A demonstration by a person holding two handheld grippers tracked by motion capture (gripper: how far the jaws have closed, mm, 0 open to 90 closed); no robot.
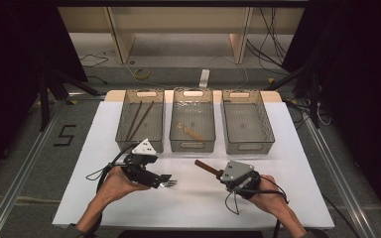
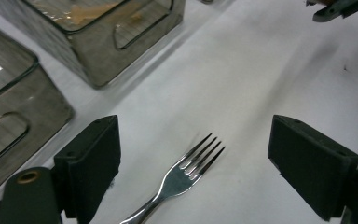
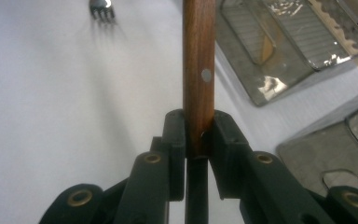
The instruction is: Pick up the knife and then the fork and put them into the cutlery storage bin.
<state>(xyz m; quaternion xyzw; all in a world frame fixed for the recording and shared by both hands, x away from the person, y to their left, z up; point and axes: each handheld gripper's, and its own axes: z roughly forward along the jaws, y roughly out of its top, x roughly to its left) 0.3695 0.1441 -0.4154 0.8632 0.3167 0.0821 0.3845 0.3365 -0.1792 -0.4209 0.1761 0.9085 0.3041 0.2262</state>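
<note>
A silver fork point(image 2: 186, 175) lies on the white table cover, tines pointing away, between the wide-apart jaws of my left gripper point(image 2: 195, 142); the pads do not touch it. In the high view the left gripper point(image 1: 165, 179) is low at the left with the fork point(image 1: 169, 184) at its tips. My right gripper point(image 3: 199, 135) is shut on a brown wooden handle point(image 3: 198, 56) with a metal rivet, which sticks straight out past the jaws. Seen from above, that handle point(image 1: 206, 167) points up-left from the right gripper point(image 1: 220, 174).
Three grey see-through bins stand in a row at the back: the left bin point(image 1: 139, 145) holds two dark sticks point(image 1: 139, 120), the middle bin point(image 1: 192, 147) holds a light wooden piece point(image 1: 191, 131), and nothing is in the right bin point(image 1: 248, 148). The white cover point(image 1: 287, 191) spreads around both hands.
</note>
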